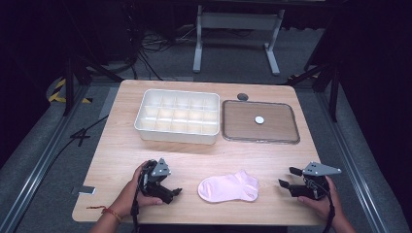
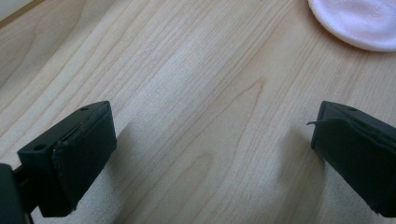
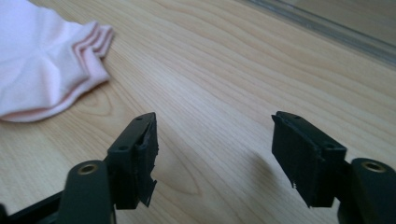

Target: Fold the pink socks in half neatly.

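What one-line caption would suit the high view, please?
Open grippers flank a pink sock before a divided bin and lid.

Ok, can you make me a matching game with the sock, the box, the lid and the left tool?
Things:
1. sock
2. box
3. lid
4. left tool

Descriptions:
A. white, with many little compartments
B. pink, lying between the two tools
C. open, black, nothing held
D. flat, to the right of the box

Pairs: 1-B, 2-A, 3-D, 4-C
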`<state>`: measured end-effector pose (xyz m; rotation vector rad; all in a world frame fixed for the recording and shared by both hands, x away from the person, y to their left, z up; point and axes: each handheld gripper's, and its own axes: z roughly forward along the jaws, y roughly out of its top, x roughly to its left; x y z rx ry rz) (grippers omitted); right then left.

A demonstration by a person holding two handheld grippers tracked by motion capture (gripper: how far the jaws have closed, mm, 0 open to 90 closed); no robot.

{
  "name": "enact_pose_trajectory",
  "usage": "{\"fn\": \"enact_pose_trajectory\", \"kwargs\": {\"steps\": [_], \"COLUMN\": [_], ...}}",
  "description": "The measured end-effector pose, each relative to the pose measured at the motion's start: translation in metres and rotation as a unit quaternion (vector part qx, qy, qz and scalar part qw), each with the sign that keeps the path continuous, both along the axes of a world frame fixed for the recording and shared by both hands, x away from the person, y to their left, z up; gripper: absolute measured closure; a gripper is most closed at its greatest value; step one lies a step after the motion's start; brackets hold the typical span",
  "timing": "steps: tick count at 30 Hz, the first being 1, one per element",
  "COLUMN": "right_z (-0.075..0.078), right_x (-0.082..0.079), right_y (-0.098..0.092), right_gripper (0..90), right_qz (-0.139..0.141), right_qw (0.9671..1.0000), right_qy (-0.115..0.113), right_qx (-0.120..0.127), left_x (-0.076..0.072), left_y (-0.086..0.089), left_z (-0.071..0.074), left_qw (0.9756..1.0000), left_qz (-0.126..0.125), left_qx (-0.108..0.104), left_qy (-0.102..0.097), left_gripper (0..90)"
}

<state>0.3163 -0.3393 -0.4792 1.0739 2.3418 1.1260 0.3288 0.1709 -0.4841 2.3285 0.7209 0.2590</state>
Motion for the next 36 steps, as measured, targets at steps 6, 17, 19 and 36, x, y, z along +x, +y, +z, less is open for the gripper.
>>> {"fn": "enact_pose_trajectory", "kwargs": {"steps": [6,17,19,36], "right_z": [0.006,0.023,0.025,0.018], "right_x": [-0.005,-0.011,-0.011,-0.012], "right_y": [0.011,0.037,0.048,0.155], "right_gripper": [41.2,57.8,61.6,78.3], "right_qz": [0.023,0.078,0.096,0.23], "right_qw": [0.9996,0.996,0.9943,0.9721], "right_qy": [-0.018,-0.043,-0.046,-0.026], "right_qx": [-0.005,0.007,0.001,-0.037], "left_x": [0.0,0.0,0.0,0.002], "left_y": [0.0,0.0,0.0,-0.002], "left_z": [0.0,0.0,0.0,0.0], "left_qw": [1.0,1.0,1.0,1.0], "left_qz": [0.0,-0.001,-0.002,-0.001], "left_qx": [0.0,0.001,0.001,-0.002], "left_qy": [0.0,0.001,0.001,0.003], "left_gripper": [0.2,0.2,0.2,0.3]}}
